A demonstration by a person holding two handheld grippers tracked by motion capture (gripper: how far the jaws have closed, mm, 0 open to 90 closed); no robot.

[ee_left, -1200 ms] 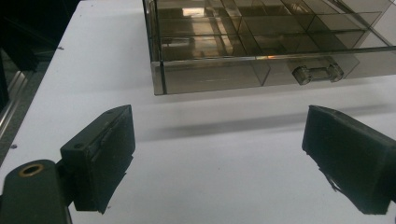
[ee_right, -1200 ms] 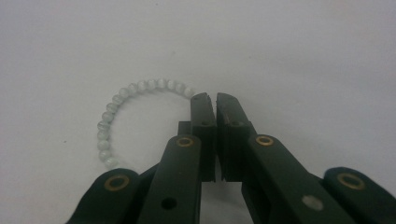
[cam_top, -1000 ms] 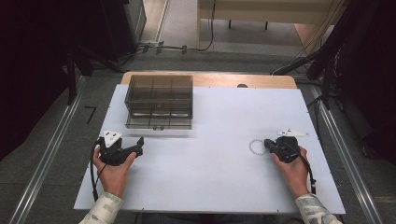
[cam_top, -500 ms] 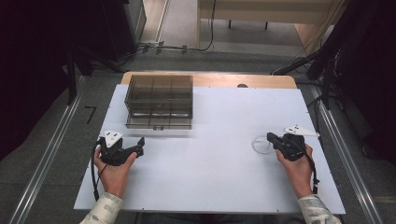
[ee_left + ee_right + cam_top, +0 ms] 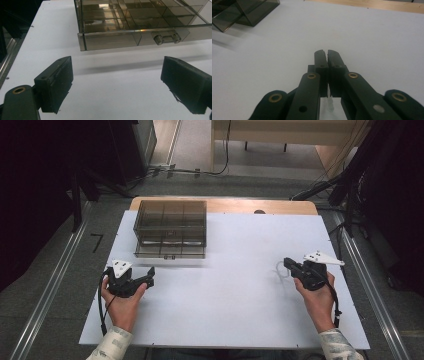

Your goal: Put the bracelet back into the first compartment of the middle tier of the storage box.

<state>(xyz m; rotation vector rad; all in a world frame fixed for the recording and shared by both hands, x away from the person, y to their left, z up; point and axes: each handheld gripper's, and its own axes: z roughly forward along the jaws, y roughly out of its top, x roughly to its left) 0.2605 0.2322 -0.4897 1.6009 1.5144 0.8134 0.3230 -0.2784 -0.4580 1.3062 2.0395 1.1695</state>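
Clear ring (image 5: pixel 281 270): it hangs blurred and faint at the tip of the right gripper (image 5: pixel 289 264), just above the white tabletop (image 5: pixel 235 310), on the right half of the board. In the right gripper view the right gripper's jaws are pressed together, and a bit of clear plastic (image 5: pixel 329 103) shows low down between the jaw arms; whether the pads actually pinch it there I cannot tell for sure, though the high view has the ring dangling from the jaw tips.

White tabletop is bare and matte, laid over a wooden board whose far edge (image 5: pixel 260 206) shows as a tan strip. At the far left stands a smoky see-through drawer box (image 5: pixel 170 227) with divided compartments; its lowest drawer sticks out a little toward the person, handle (image 5: pixel 167 38) facing the left gripper (image 5: pixel 150 275). That left gripper rests near the left edge, jaws spread wide with nothing between them, pointing at the box.

Around the table lie a grey floor, metal rails (image 5: pixel 45 290) on both sides, and cables (image 5: pixel 200 170) beyond the far edge. Between the two grippers the middle of the board gives broad open room.
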